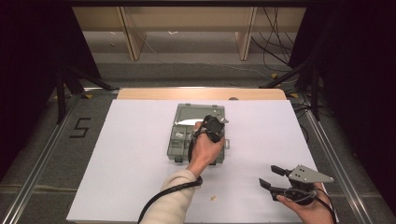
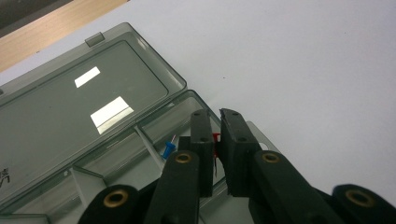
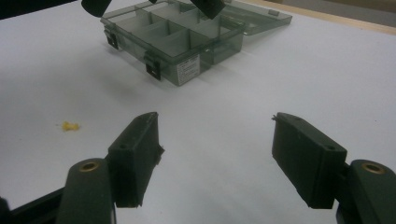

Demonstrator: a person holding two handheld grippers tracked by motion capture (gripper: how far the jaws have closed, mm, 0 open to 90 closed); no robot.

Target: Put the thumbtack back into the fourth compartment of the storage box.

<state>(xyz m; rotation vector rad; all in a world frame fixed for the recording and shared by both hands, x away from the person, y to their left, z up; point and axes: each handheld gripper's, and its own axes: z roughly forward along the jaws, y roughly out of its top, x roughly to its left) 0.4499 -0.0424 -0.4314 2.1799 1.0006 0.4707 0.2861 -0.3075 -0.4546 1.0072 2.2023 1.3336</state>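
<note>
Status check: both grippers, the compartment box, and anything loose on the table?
Left gripper shut on red pushpin over open compartment box. Right gripper open, empty. Blue pushpin in box; yellow pushpin loose on table.

Left gripper (image 2: 215, 154) reached forward, sleeved forearm extended, jaws nearly closed with a slim gap. Right gripper (image 3: 224, 158) low near the person, jaws wide apart.
</note>
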